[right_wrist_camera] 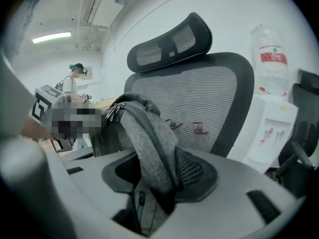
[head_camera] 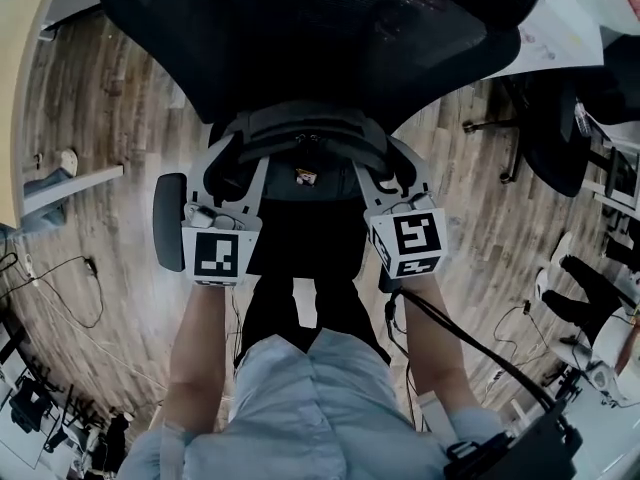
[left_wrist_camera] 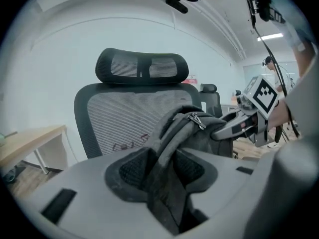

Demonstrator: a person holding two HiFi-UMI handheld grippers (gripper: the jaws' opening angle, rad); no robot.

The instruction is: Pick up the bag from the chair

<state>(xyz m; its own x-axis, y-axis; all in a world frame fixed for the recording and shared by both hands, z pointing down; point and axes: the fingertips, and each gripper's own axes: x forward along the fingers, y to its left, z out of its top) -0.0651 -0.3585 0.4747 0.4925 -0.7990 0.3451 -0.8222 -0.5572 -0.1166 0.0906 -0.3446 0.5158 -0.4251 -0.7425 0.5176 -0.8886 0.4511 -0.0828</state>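
A grey backpack (head_camera: 305,143) sits between my two grippers, in front of the black mesh office chair (head_camera: 330,38). My left gripper (head_camera: 238,168) is shut on one grey shoulder strap (left_wrist_camera: 167,163), which runs down between its jaws in the left gripper view. My right gripper (head_camera: 385,173) is shut on the other strap (right_wrist_camera: 149,148). The bag's top with its zip pulls (left_wrist_camera: 197,118) stands before the chair's backrest (left_wrist_camera: 124,123). The seat under the bag is hidden, so I cannot tell whether the bag rests on it.
A second dark chair (head_camera: 555,128) stands at the right on the wooden floor. A light wooden desk (head_camera: 20,78) is at the left. Cables (head_camera: 60,288) lie on the floor. A water dispenser (right_wrist_camera: 271,128) stands beside the chair, and a person (right_wrist_camera: 75,81) is far behind.
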